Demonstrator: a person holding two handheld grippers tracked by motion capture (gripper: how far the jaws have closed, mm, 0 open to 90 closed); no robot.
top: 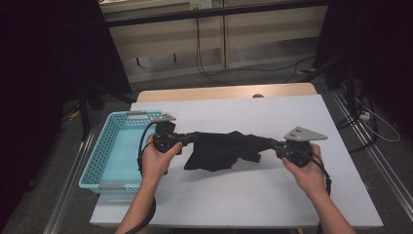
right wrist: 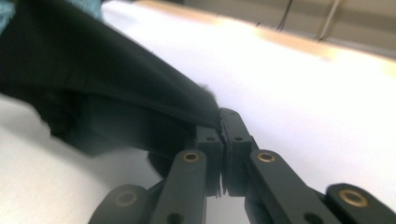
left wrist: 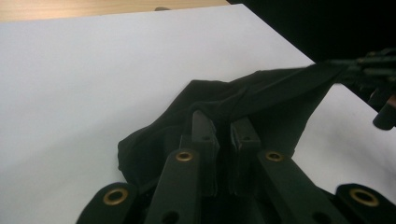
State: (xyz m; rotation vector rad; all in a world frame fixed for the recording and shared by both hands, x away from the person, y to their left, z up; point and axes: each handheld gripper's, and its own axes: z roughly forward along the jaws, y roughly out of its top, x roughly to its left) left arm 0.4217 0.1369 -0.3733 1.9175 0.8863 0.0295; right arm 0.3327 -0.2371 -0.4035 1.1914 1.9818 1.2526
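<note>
A black cloth garment [top: 221,148] hangs stretched between my two grippers above the white table top [top: 272,195]. My left gripper [top: 191,137] is shut on the cloth's left end; its jaws pinch a fold of the black cloth [left wrist: 219,105] in the left gripper view, where my left gripper [left wrist: 224,128] points across the table. My right gripper [top: 273,144] is shut on the right end. In the right gripper view the black cloth [right wrist: 93,79] runs up and left from the closed jaws of my right gripper [right wrist: 221,122]. The middle of the cloth sags onto the table.
A light blue perforated basket [top: 104,161] stands at the table's left edge, close behind my left hand [top: 158,161]. A wooden strip [top: 224,91] borders the far side of the table. Cables lie on the floor beyond.
</note>
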